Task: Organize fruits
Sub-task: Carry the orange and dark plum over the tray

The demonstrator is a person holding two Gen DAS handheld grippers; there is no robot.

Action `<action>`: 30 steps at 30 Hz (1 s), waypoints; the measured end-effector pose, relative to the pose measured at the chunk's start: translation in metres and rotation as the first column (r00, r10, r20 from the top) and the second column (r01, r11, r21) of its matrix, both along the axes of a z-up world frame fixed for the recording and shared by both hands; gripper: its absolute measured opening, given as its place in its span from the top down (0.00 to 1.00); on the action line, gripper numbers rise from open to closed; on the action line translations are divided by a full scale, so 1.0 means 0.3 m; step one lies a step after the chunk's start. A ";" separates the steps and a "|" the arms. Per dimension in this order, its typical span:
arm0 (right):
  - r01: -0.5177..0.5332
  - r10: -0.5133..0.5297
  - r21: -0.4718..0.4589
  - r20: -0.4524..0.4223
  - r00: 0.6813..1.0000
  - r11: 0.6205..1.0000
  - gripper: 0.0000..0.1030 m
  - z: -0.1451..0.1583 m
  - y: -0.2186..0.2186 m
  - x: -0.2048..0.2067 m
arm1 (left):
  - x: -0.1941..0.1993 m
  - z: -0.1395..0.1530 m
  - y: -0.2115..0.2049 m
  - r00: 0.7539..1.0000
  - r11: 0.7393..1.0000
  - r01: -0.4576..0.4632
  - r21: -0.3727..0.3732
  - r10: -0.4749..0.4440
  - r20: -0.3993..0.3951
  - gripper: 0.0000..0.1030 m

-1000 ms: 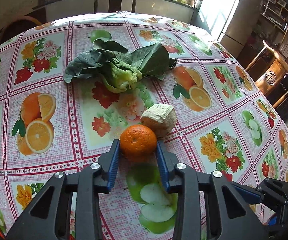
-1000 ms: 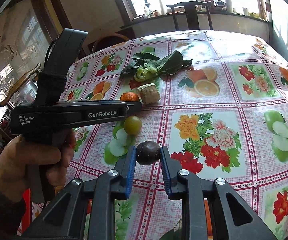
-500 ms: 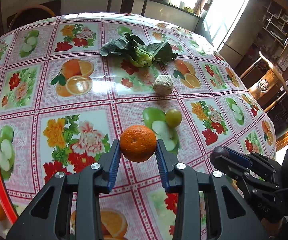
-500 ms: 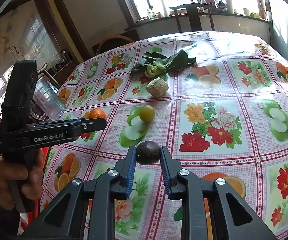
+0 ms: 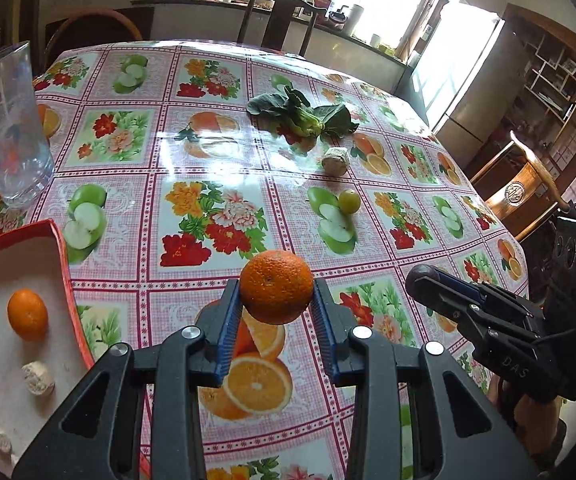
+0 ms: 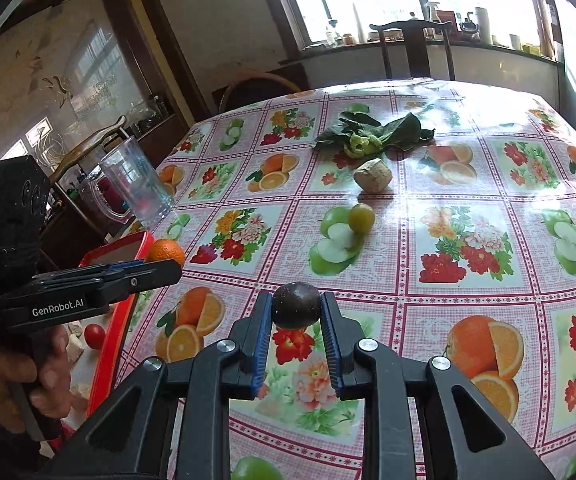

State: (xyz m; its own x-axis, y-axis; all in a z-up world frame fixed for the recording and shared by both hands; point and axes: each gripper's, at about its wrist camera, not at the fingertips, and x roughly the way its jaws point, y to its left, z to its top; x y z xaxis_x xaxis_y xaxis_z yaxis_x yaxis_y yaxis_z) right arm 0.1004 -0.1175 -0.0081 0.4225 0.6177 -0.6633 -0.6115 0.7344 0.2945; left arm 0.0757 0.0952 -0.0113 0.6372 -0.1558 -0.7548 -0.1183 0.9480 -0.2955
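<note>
My left gripper point(image 5: 276, 300) is shut on an orange point(image 5: 275, 286) and holds it above the table, right of a red-rimmed white tray point(image 5: 61, 264). The tray holds another orange point(image 5: 27, 314) and pale ginger pieces point(image 5: 37, 378). My right gripper point(image 6: 296, 316) is shut on a dark round fruit point(image 6: 296, 305), held above the table. In the right wrist view the left gripper point(image 6: 143, 274) holds its orange point(image 6: 165, 251) beside the tray point(image 6: 121, 320), which also holds a small red fruit point(image 6: 94, 336). A green round fruit point(image 6: 361, 218) lies mid-table.
A leafy green vegetable point(image 6: 372, 134) and a beige ginger chunk point(image 6: 372, 175) lie at the far side. A clear plastic pitcher point(image 5: 5, 128) stands at the left behind the tray. Wooden chairs point(image 6: 416, 46) surround the round table with its fruit-print cloth.
My left gripper has carried the orange back and to the left, close to the tray. My right gripper has kept the dark fruit and drawn back a little.
</note>
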 end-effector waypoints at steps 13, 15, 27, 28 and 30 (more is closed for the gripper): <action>-0.071 0.071 0.026 0.021 0.997 0.997 0.76 0.041 0.067 -0.139 | -0.216 0.030 0.067 0.996 0.997 -0.071 -0.043 0.073 0.051 0.69; -0.085 0.085 0.027 0.024 0.996 0.996 0.76 0.046 0.080 -0.160 | -0.248 0.040 0.078 0.995 0.996 -0.082 -0.044 0.085 0.062 0.69; -0.180 0.178 0.046 0.052 0.983 0.983 0.76 0.090 0.162 -0.301 | -0.450 0.066 0.143 0.985 0.990 -0.132 -0.058 0.138 0.100 0.69; -0.189 0.187 0.046 0.056 0.981 0.981 0.76 0.094 0.170 -0.314 | -0.467 0.067 0.149 0.984 0.988 -0.141 -0.058 0.146 0.102 0.69; -0.205 0.202 0.043 0.061 0.977 0.978 0.76 0.097 0.189 -0.335 | -0.504 0.068 0.167 0.981 0.986 -0.156 -0.064 0.162 0.104 0.69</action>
